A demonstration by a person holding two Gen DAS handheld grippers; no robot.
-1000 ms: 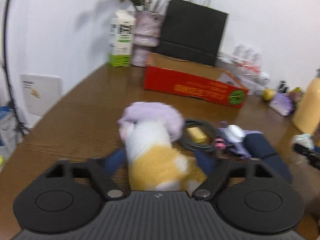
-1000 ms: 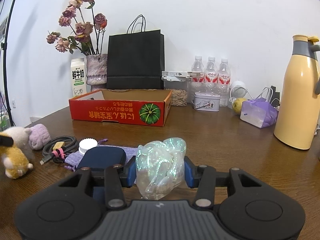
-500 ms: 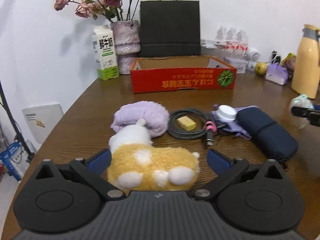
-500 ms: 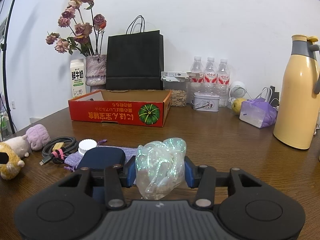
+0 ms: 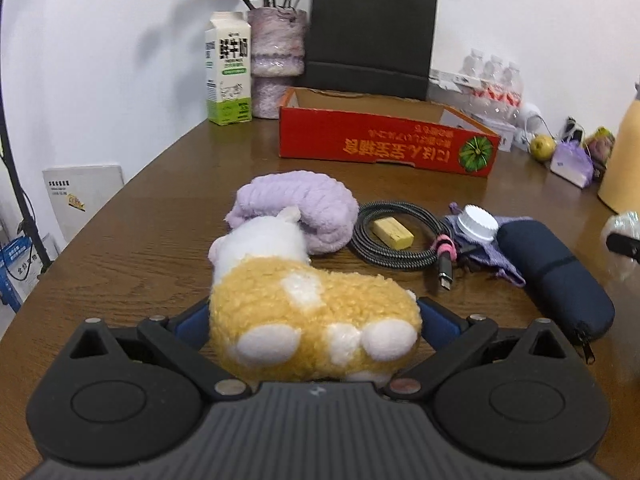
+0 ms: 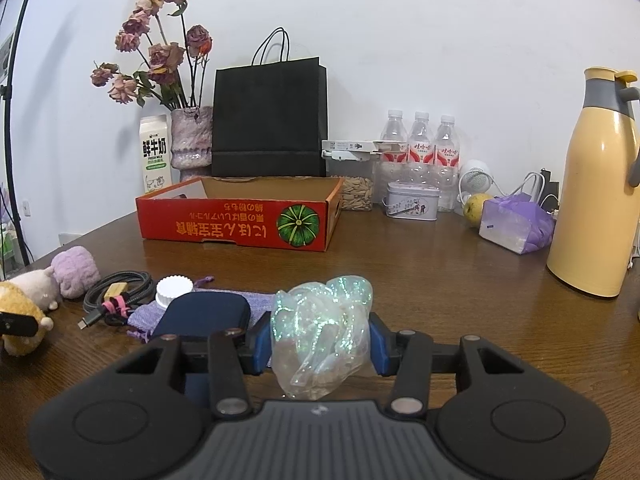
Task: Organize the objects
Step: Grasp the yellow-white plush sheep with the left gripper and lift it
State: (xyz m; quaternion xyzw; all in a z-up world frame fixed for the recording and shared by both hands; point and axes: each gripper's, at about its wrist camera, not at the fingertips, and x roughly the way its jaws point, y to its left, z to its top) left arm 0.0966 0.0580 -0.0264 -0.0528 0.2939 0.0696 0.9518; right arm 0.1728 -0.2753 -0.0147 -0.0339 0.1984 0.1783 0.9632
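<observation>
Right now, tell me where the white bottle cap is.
In the left wrist view, the white bottle cap sits right of centre on the purple pouch, between the coiled cable and the navy case.

Your left gripper sits low over the table's left edge, its blue pads pressed into both sides of the plush toy. Your right gripper, level near the front edge, has its pads clamped on the iridescent wrap.

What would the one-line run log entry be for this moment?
left gripper: shut on plush toy | right gripper: shut on iridescent wrap | red box: open, neither item inside yet
</observation>
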